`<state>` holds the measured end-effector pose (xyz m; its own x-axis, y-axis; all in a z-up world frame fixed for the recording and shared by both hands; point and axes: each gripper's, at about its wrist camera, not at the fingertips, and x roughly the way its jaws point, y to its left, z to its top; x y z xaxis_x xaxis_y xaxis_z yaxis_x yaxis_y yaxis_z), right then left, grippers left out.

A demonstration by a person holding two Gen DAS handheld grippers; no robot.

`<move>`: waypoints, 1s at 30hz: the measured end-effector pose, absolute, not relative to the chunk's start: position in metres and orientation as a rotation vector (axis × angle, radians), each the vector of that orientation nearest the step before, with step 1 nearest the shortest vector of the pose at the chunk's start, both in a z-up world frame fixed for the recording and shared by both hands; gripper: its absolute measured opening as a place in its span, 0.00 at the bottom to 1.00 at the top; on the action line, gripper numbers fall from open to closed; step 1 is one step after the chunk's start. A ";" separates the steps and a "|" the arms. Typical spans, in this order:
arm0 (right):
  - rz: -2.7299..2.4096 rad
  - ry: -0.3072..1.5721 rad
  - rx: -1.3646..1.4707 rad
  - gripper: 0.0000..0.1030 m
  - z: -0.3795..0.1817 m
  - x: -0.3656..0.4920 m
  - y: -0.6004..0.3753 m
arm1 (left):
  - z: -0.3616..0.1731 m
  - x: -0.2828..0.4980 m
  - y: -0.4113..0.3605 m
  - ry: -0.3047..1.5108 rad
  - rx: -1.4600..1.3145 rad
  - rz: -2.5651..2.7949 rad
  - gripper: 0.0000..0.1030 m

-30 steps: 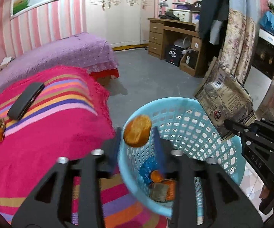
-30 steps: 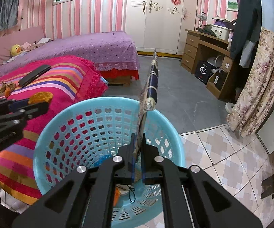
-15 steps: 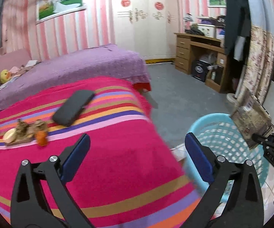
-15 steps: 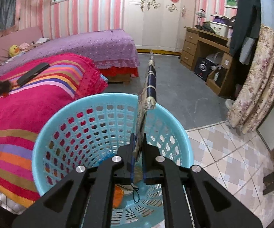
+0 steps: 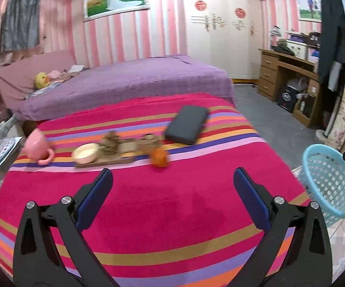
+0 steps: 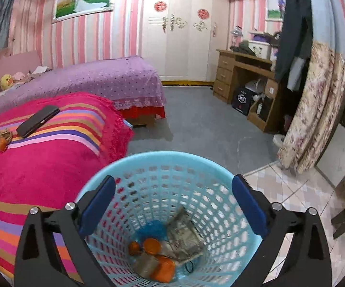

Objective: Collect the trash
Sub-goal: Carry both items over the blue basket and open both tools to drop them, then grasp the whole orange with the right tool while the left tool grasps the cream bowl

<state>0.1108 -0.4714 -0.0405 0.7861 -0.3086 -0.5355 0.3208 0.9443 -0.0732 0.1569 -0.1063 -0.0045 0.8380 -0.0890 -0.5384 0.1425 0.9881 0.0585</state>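
The light blue plastic basket stands on the floor beside the bed, right under my right gripper. Its jaws are opening and nothing is between them. A printed wrapper lies in the basket among orange scraps and blue netting. My left gripper is open and empty over the striped pink blanket. Ahead of it lie an orange scrap, brown scraps on a wooden board and a small cream bowl. The basket shows at the right edge there.
A dark flat case and a pink mug lie on the blanket. Behind is a purple bed. A wooden desk, a hanging dark coat and a flowered curtain stand on the right, grey floor between.
My left gripper dropped the round orange piece over the basket, opened wide and swung left over the bed. My right gripper let go of the wrapper, which now lies in the basket.
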 end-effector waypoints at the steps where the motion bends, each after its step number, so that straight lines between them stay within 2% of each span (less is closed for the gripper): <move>1: -0.334 0.571 0.016 0.93 -0.039 0.113 -0.465 | -0.003 0.158 -0.093 0.564 0.095 -0.099 0.94; 10: -0.215 0.557 -0.040 0.95 -0.032 0.143 -0.384 | -0.021 0.176 -0.013 0.598 0.033 -0.025 0.95; 18: -0.073 0.583 -0.059 0.95 -0.040 0.183 -0.299 | -0.042 0.188 0.023 0.623 0.050 0.022 0.95; 30: 0.084 0.635 -0.094 0.95 -0.062 0.235 -0.196 | -0.046 0.207 0.084 0.647 0.020 0.078 0.95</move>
<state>0.2346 -0.1959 -0.0622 0.8017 0.0490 -0.5957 -0.1069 0.9923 -0.0622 0.2071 0.0843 -0.0465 0.7949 0.0793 -0.6015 -0.0666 0.9968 0.0434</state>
